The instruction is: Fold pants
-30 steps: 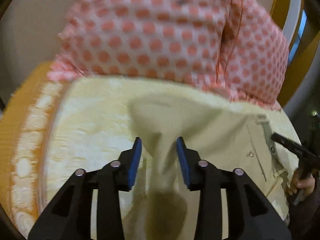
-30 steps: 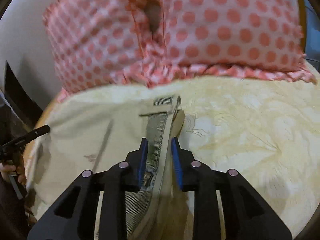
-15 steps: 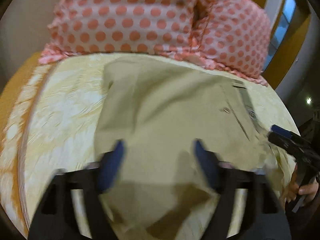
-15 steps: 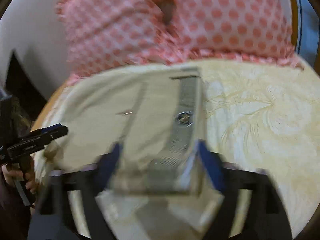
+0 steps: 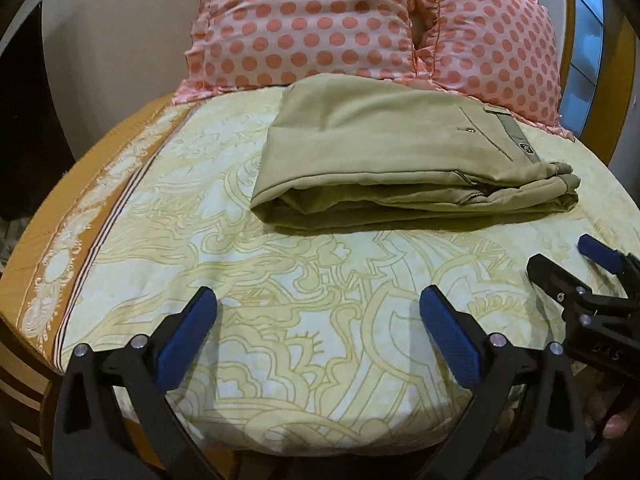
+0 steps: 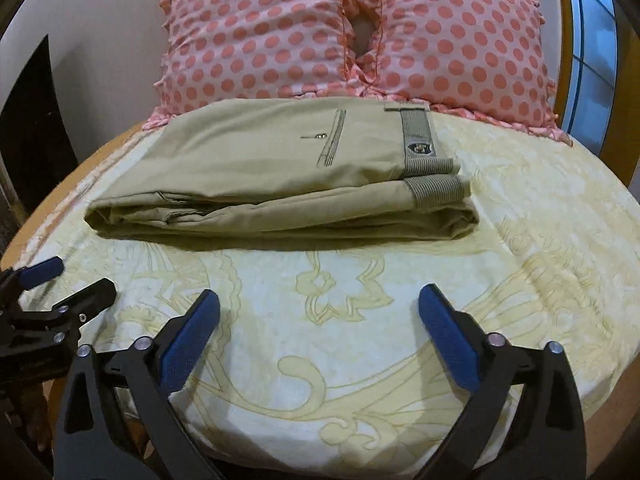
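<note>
The khaki pants (image 5: 400,160) lie folded in a flat stack on the bed, just in front of the pillows; they also show in the right wrist view (image 6: 280,176), waistband to the right. My left gripper (image 5: 318,328) is open and empty, held back over the bedsheet well short of the pants. My right gripper (image 6: 318,326) is open and empty, also back from the pants. Each gripper shows at the edge of the other's view: the right gripper (image 5: 568,268) and the left gripper (image 6: 68,284).
Two pink polka-dot pillows (image 5: 360,20) stand behind the pants against the wall. The bed has a pale yellow patterned sheet (image 6: 340,320) with an orange border (image 5: 80,220) on the left. A window (image 6: 592,60) is at the far right.
Both grippers let go of the pants, opened wide and pulled back toward the near edge of the bed. The pants now lie folded flat.
</note>
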A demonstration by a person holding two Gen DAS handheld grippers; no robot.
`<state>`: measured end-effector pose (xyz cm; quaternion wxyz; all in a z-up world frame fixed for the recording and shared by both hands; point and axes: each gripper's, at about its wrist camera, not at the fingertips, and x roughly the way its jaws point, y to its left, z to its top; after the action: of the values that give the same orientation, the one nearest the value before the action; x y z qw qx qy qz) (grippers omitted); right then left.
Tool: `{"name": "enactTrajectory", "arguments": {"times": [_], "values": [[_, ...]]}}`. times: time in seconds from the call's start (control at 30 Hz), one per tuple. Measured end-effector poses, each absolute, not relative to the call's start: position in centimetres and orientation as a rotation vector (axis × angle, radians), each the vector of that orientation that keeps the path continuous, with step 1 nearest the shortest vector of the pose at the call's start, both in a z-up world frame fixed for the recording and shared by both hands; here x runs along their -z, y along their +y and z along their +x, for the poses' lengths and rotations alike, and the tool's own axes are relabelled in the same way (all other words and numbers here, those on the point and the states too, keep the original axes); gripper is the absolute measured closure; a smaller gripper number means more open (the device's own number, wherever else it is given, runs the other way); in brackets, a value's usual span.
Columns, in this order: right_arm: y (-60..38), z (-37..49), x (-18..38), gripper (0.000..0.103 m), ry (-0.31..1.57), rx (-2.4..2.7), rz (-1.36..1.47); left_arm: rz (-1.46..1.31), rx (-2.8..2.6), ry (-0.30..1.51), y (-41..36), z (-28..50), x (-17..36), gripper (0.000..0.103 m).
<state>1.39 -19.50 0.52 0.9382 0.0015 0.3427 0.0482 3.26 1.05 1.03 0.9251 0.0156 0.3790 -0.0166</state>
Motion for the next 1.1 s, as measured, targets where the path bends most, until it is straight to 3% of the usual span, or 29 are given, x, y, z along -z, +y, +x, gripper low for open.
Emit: {"name": "enactTrajectory", "arguments": {"times": [1.1], "values": [[-19.26, 0.97, -0.2, 0.001, 0.649, -0.06, 0.008, 0.019, 0.01, 0.743, 0.9, 3.0, -0.88, 0.002]]}}
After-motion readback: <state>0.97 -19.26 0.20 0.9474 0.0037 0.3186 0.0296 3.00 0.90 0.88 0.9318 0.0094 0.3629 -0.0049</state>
